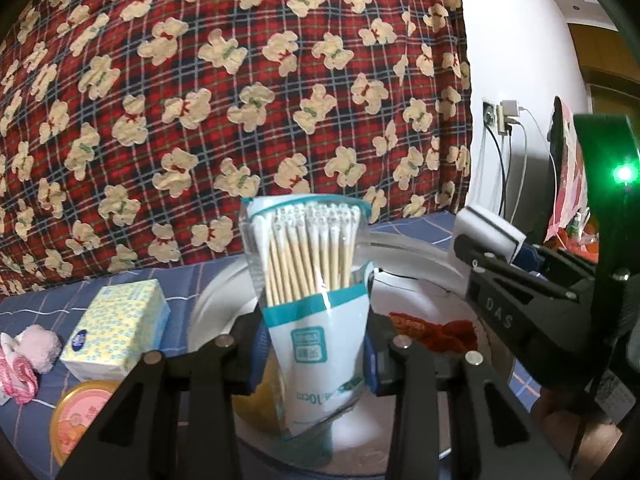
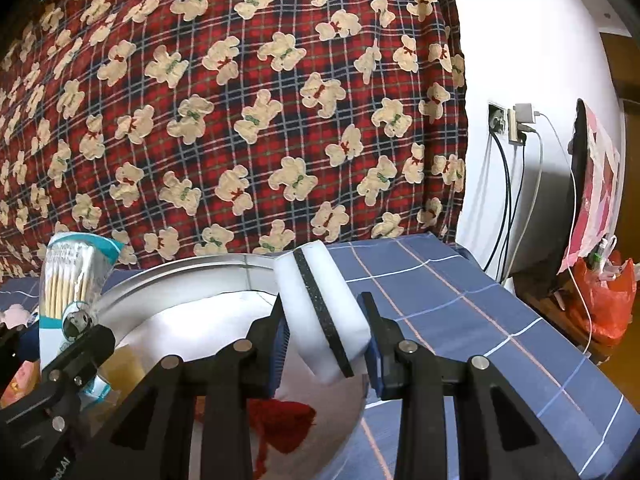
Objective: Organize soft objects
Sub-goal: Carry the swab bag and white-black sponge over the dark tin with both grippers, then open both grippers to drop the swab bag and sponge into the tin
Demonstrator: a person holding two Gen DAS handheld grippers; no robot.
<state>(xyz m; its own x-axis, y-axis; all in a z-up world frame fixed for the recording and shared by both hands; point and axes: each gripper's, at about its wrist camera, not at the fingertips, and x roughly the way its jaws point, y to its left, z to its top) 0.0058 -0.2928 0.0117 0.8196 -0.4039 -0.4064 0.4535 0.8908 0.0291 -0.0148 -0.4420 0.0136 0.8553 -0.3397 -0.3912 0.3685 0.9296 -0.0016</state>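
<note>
My left gripper [image 1: 314,344] is shut on a clear bag of cotton swabs [image 1: 310,280] and holds it upright over a round white basin [image 1: 416,256]. My right gripper [image 2: 326,340] is shut on a white sponge with a black stripe [image 2: 320,308], held over the basin's right rim [image 2: 180,268]. The sponge also shows in the left wrist view [image 1: 490,232], and the swab bag in the right wrist view [image 2: 72,280]. A red knitted piece [image 1: 436,330] and a yellow item [image 2: 124,364] lie in the basin.
A yellow tissue pack [image 1: 116,328], a pink fluffy item [image 1: 28,352] and a round orange-lidded tin [image 1: 76,416] lie on the blue checked cover [image 2: 460,312] left of the basin. A red bear-print blanket [image 1: 224,100] rises behind. Cables and a socket [image 2: 504,124] are at right.
</note>
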